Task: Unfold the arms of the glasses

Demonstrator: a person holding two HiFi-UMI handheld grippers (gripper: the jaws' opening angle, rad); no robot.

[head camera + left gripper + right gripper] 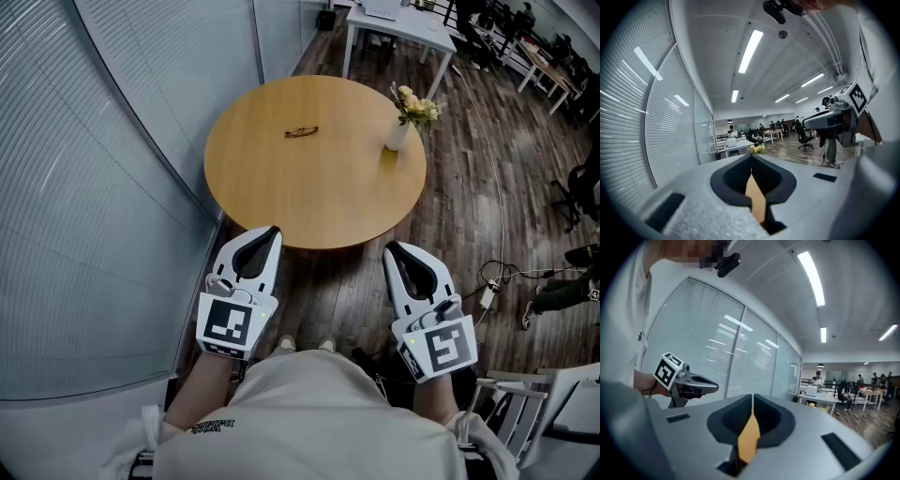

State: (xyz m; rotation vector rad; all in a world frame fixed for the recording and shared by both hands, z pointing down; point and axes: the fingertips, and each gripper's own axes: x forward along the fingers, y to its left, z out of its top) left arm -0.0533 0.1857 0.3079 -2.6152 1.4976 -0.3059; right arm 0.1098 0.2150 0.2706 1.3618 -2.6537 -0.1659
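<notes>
A pair of dark-framed glasses (302,132) lies on the round wooden table (281,197), towards its far side; its arms look folded in, though it is too small to be sure. Both grippers hang level in front of the person's body, short of the table's near edge and far from the glasses. My left gripper (273,232) is shut with nothing between its jaws, and my right gripper (390,248) is shut and empty too. In the left gripper view the closed jaws meet at the left gripper's tip (751,157); in the right gripper view the right gripper's tip (753,397) is likewise closed.
A white vase of pale flowers (404,120) stands at the table's right side. A wall of blinds (103,169) runs along the left. A white desk (398,28) stands behind the table, and cables (492,281) lie on the wood floor at right, near a seated person's legs (562,292).
</notes>
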